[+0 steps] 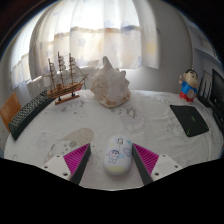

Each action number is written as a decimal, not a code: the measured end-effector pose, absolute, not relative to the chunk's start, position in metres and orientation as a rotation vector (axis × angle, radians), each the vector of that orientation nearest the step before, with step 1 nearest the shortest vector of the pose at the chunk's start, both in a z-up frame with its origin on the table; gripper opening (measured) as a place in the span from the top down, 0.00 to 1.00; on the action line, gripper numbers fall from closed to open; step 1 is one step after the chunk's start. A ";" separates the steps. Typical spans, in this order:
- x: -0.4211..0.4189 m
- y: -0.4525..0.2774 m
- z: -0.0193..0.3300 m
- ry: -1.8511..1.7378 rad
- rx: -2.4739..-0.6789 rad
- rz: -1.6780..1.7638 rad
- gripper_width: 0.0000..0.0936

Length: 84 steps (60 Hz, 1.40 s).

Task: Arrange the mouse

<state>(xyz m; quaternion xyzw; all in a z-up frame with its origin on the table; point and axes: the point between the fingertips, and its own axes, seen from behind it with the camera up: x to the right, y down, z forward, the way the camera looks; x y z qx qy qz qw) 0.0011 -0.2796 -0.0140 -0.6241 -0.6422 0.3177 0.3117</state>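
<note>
A white mouse (117,155) with a cartoon print lies on the white tablecloth (140,125), between the fingers of my gripper (112,161). The gripper is open. The left pink pad (76,158) stands clear of the mouse with a visible gap, while the right pad (148,160) is close to its side. A black mouse mat (190,121) lies beyond the fingers to the right, with nothing on it.
A model sailing ship (63,80) and a large conch shell (110,85) stand at the back of the table. A keyboard (25,115) lies to the left. A small figurine (187,86) stands behind the black mat. A tiny object (125,113) sits mid-table.
</note>
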 end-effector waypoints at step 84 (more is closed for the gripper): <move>-0.123 0.126 -0.016 -1.667 -1.708 0.770 0.49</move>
